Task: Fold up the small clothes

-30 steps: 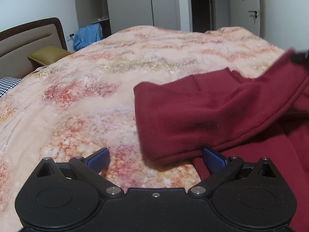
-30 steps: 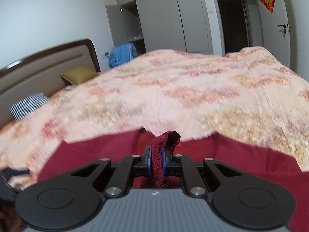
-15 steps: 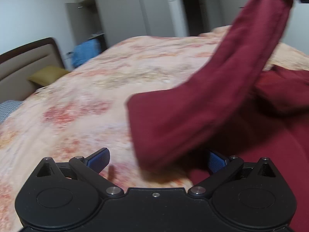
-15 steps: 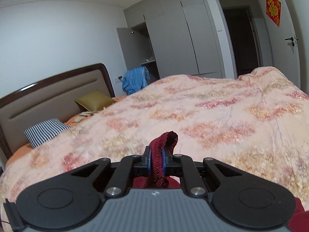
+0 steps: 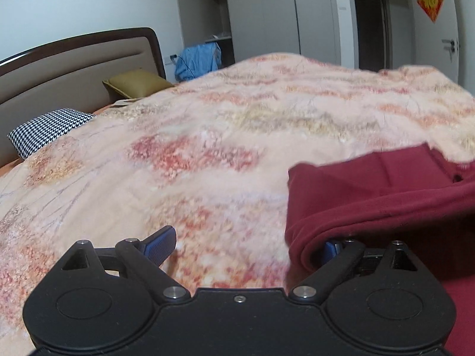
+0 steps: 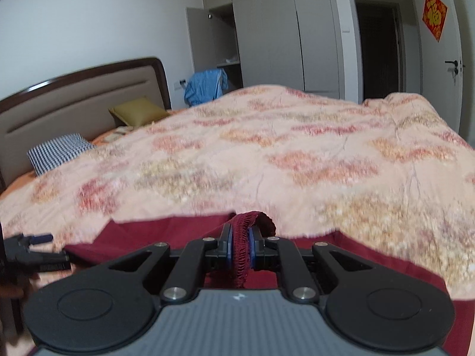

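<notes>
1. The dark red garment [image 5: 386, 195] (looks like a knit sweatshirt, can't be sure) is spread on the floral quilt [image 5: 222, 136]. In the left wrist view it fills the 3 to 5 o'clock part of the frame. A folded-over flap, maybe a sleeve, runs long-ways from about 3 o'clock down toward 5.

2. The right gripper [image 6: 239, 247] is clamped tight on a ribbed cuff or hem [image 6: 246, 222], which pokes up between its blue pads at dead center. The rest of the red cloth lies low across that view from 9 to 4 o'clock.

3. The left gripper [image 5: 246, 241] is spread wide with nothing pinched. The rolled edge of the flap drapes over its right finger [image 5: 329, 247], and the left finger [image 5: 160, 238] hangs over bare quilt.

4. What matters next, I'd guess: the cloth lies to the right of the left gripper's gap, not in it. So the right one has the hold and is nearer, and the left would have to slide toward 3 o'clock before closing.

5. Around it: a houndstooth pillow [image 5: 47, 127] at 9 o'clock, an olive cushion [image 5: 136, 83] and headboard [image 5: 74, 56] at 10, and blue clothing [image 5: 199, 59] by the open wardrobe [image 5: 204, 9] at 12.
</notes>
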### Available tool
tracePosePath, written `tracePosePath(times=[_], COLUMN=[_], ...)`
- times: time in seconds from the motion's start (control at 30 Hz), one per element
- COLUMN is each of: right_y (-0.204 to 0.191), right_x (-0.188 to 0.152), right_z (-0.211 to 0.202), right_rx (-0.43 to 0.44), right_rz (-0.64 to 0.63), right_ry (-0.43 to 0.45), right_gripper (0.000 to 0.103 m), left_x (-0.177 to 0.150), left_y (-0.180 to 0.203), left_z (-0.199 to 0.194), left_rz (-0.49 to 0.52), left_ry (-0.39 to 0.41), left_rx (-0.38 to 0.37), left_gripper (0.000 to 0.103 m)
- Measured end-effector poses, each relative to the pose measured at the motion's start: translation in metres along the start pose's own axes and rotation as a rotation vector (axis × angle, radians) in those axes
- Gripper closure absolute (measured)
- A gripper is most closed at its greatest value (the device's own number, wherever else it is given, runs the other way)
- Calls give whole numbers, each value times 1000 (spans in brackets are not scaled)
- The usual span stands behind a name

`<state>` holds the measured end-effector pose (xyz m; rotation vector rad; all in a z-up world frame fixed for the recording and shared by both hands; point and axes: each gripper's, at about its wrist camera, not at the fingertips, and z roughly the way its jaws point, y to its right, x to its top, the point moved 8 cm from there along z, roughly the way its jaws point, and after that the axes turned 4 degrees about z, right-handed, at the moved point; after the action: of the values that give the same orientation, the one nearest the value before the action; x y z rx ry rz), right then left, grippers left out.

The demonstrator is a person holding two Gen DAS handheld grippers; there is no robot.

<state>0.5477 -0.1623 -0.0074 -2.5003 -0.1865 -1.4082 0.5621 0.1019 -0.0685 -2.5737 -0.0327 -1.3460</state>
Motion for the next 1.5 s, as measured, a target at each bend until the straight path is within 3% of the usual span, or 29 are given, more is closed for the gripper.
tracePosePath(times=[0.2,0.27,0.4,0.53,0.6,0.73,0.8,0.9,1.0,1.17,1.5], right_y=[7,8,15,21,21,21,22,25,31,37,3], right_x=[-58,-67,-68,-64,-62,-68,-75,-83,-88,-83,-57], right_z=[10,10,5,0,1,12,16,13,5,-26,-161], right_rx=[-43,-57,-71,-91,-101,-135,-168,-207,-224,-216,-208], right_rz=[-42,-57,-40,-30,-29,-47,-90,-125,-121,-67,-129], right_ry=[-124,-152,-158,-144,-133,-150,-169,-156,-149,-129,24], right_gripper=[90,87,62,41,27,15,10,2,0,0,0], left_x=[-10,-11,-13,-9,0,11,8,-3,-10,2,45], left_y=[6,8,12,8,5,3,7,15,16,4,-29], left_z=[-11,-20,-42,-56,-55,-30,-14,2,3,-18,-146], left_rz=[67,87,105,53,-24,-177,-182,-110,-79,-123,-181], left_ry=[-66,-82,-89,-68,-41,-74,-122,-176,-169,-161,17], left_rx=[-87,-133,-235,-268,-255,-195,-160,-119,-104,-78,-81], left_gripper=[8,2,1,1,1,1,1,1,0,1,1])
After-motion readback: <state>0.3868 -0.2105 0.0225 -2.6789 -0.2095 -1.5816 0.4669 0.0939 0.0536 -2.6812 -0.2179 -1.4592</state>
